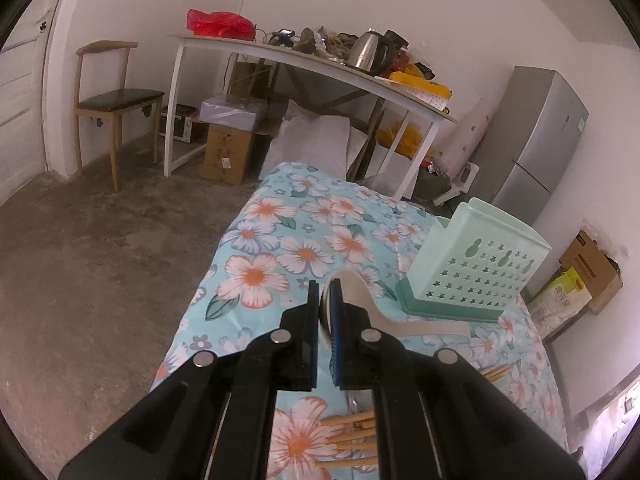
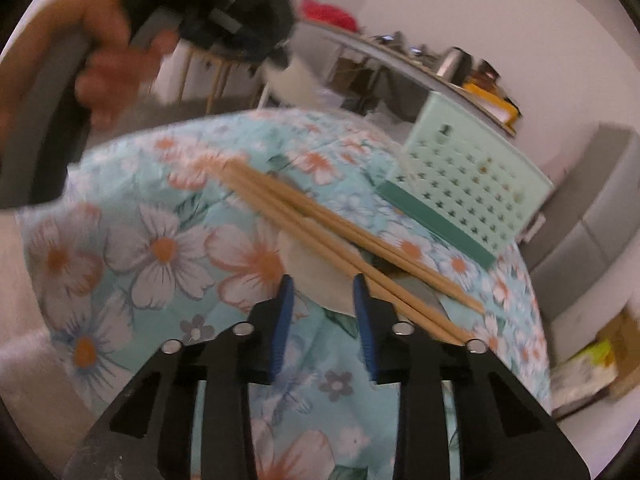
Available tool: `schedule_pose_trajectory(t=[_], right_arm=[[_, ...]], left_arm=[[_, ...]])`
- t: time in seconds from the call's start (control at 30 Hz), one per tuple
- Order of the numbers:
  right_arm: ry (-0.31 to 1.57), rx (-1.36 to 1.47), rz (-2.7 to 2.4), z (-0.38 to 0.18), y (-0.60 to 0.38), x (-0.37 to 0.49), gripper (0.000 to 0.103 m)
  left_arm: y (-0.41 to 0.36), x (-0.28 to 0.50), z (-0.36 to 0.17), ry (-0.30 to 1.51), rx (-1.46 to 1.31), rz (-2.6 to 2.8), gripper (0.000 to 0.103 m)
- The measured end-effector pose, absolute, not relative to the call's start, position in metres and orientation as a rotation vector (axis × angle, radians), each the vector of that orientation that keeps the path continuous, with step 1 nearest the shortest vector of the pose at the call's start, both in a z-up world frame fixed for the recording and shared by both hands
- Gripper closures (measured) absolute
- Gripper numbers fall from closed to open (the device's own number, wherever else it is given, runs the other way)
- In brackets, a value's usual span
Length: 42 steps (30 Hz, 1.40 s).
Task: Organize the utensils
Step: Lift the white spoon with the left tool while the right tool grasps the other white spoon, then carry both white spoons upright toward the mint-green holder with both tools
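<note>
While the left tool [image 1: 325,300] is clamped on a white spoon [image 1: 360,300] above the floral table [image 1: 280,232], the right tool [image 2: 324,300] stands apart over chopsticks [image 2: 320,216] near the green utensil holder [image 2: 468,188].

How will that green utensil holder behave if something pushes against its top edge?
The utensil holder stands tall on a narrower darker base, so a push up high could tip it. Its thin walls punched with star holes suggest light plastic, likely easy to shift. It sits on a flowered cloth, which may bunch rather than let it slide cleanly.
</note>
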State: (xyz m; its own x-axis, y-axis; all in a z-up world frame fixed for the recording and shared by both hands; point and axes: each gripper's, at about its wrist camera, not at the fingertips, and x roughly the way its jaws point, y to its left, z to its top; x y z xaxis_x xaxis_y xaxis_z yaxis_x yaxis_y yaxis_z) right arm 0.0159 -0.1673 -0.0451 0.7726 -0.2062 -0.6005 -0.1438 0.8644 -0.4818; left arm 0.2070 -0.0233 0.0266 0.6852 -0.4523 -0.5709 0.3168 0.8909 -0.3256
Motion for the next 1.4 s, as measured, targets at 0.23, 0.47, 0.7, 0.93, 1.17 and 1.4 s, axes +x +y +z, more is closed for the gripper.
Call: schedule_pose_trajectory(t=[0.23,0.47,0.7,0.93,1.17,1.4], right_arm=[[0.726,-0.690,-0.013,-0.058,-0.161,0.027,0.091],[0.796,-0.640,0.114,-0.040,-0.173,0.025,0.102],[0.913,-0.363,0.353,0.005,-0.205,0.029,0.103],[0.935,0.009,0.494,0.038,-0.245,0.043,0.103],[0.790,0.198,0.495,0.068,-0.276,0.045,0.103],[0.570,0.311,0.450,0.114,-0.312,0.030,0.103]], left_arm=[[-0.017,0.203,0.025,0.698,-0.216,-0.419,0.099],[-0.010,0.196,0.031,0.675,-0.232,-0.405,0.099],[-0.007,0.190,0.037,0.663,-0.229,-0.397,0.099],[0.008,0.182,0.048,0.629,-0.247,-0.369,0.099],[0.029,0.168,0.081,0.527,-0.251,-0.321,0.099],[0.028,0.163,0.140,0.368,-0.218,-0.364,0.099]])
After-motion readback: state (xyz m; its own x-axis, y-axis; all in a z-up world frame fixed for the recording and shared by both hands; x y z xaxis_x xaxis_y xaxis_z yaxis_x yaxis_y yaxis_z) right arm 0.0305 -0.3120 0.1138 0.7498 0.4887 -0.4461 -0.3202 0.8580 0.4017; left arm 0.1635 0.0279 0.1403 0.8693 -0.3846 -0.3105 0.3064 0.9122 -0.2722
